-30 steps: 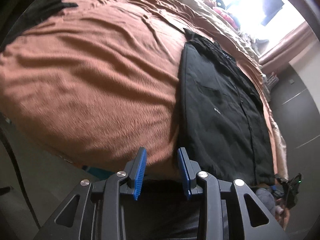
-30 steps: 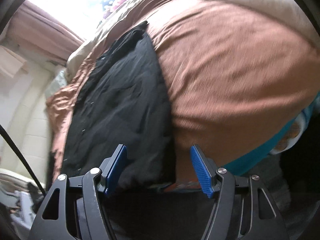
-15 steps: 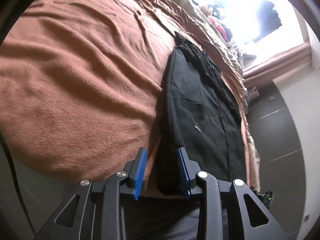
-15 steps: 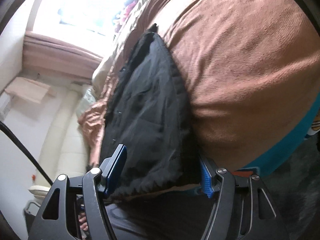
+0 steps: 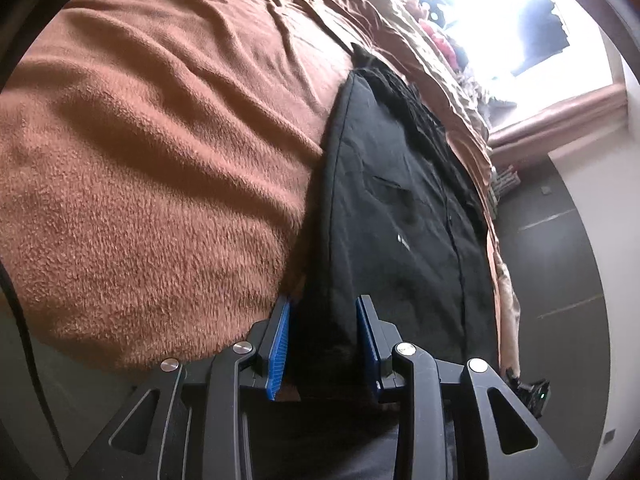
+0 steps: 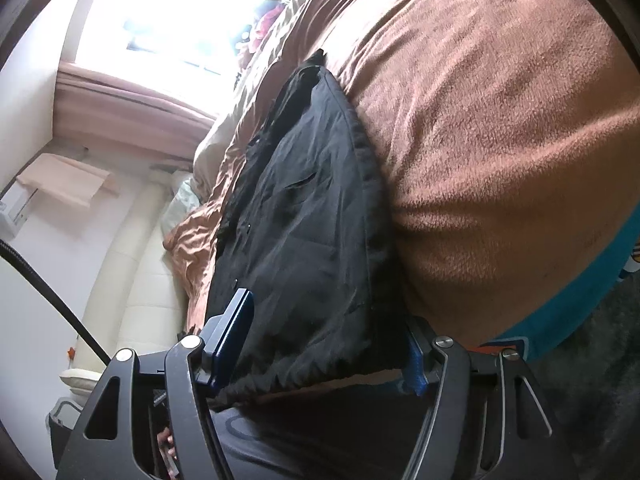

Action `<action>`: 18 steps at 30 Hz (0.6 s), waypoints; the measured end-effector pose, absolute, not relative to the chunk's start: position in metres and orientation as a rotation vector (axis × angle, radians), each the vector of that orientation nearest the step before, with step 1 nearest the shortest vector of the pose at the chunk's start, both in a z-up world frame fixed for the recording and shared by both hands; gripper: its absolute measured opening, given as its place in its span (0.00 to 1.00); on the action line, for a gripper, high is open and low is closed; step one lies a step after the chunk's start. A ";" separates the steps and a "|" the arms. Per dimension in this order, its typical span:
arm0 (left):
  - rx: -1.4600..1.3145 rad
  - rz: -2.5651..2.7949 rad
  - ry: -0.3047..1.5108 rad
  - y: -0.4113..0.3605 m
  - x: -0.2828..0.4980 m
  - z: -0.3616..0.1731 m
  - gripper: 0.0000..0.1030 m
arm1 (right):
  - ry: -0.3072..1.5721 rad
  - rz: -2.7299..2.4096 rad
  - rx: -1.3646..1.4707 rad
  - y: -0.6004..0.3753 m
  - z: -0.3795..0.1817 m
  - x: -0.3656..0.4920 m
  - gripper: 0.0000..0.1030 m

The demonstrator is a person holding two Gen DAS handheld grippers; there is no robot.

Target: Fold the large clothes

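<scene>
A black jacket (image 5: 400, 216) lies folded lengthwise on a brown fleece blanket (image 5: 160, 160) over a bed. My left gripper (image 5: 323, 332) is open, its blue fingers either side of the jacket's near left corner. In the right wrist view the jacket (image 6: 304, 220) fills the middle. My right gripper (image 6: 326, 344) is wide open and straddles the jacket's near hem; the hem hides most of its right finger.
A bright window (image 5: 500, 20) with a pink curtain sits beyond the bed's far end. A dark wall panel (image 5: 560, 240) stands right of the bed. A teal sheet edge (image 6: 568, 304) shows under the blanket. A cream padded wall (image 6: 132, 264) is on the left.
Both grippers moved forward and down to the jacket's near hem. The hem now sits between each pair of fingers. Both stayed open.
</scene>
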State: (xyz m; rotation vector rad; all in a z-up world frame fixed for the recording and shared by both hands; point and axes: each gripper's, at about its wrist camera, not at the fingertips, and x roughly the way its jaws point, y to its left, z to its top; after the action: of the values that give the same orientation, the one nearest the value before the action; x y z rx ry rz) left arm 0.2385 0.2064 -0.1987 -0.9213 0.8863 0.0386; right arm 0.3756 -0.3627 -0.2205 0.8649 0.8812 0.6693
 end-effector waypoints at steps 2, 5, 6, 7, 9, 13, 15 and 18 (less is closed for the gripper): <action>-0.951 0.016 0.889 0.205 0.232 -0.201 0.34 | 0.882 0.674 0.872 -0.362 -0.223 0.375 0.62; -1.046 -0.029 0.864 0.208 0.228 -0.209 0.37 | 0.876 0.690 0.912 -0.362 -0.227 0.376 0.62; -1.067 -0.038 0.860 0.208 0.229 -0.211 0.38 | 0.874 0.692 0.921 -0.362 -0.229 0.377 0.62; -1.072 -0.039 0.856 0.209 0.231 -0.211 0.39 | 0.873 0.689 0.924 -0.361 -0.230 0.377 0.62; -1.074 -0.044 0.848 0.208 0.237 -0.210 0.40 | 0.877 0.669 0.925 -0.361 -0.231 0.379 0.57; -1.092 -0.030 0.828 0.206 0.239 -0.208 0.36 | 0.884 0.625 0.964 -0.365 -0.230 0.380 0.18; -1.099 -0.008 0.826 0.208 0.235 -0.208 0.17 | 0.866 0.619 0.963 -0.366 -0.222 0.377 0.13; -1.126 -0.023 0.798 0.212 0.230 -0.202 0.12 | 0.864 0.602 0.915 -0.360 -0.204 0.372 0.07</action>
State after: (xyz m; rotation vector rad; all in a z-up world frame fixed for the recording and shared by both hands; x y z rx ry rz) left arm 0.2297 0.2123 -0.2016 -1.1265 0.7983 -0.0227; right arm 0.3721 -0.3602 -0.2038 0.9152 0.8637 0.6016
